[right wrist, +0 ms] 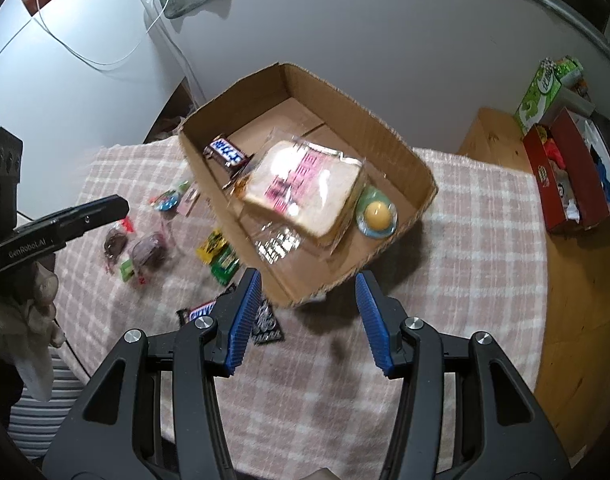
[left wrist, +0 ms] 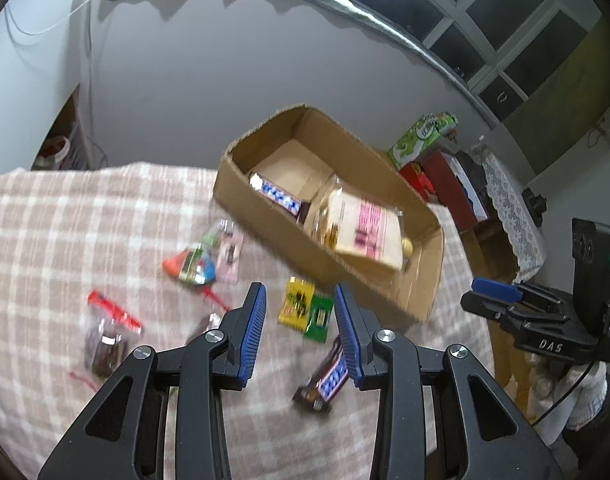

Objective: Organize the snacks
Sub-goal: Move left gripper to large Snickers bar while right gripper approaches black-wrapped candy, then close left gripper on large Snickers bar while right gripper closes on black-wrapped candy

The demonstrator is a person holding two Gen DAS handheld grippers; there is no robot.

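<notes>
An open cardboard box (right wrist: 405,152) stands on the checked cloth (left wrist: 65,240). It holds a wrapped sandwich (right wrist: 305,188), a Snickers bar (right wrist: 227,154) and a round cup with a yellow centre (right wrist: 377,214). Loose on the cloth lie another Snickers bar (left wrist: 325,380), a yellow packet (left wrist: 295,304), a green packet (left wrist: 319,318), a black packet (right wrist: 267,322), a colourful packet (left wrist: 195,266) and clear bags of dark snacks (left wrist: 105,348). My left gripper (left wrist: 299,288) hovers open over the yellow and green packets, holding nothing. My right gripper (right wrist: 308,274) hangs open and empty above the box's near corner.
A green carton (right wrist: 539,92) and an open red box (right wrist: 565,176) stand on the bare wooden tabletop (right wrist: 577,280) to the right of the cloth. A white wall rises behind the box. A person's gloved hand (right wrist: 37,300) holds the left gripper.
</notes>
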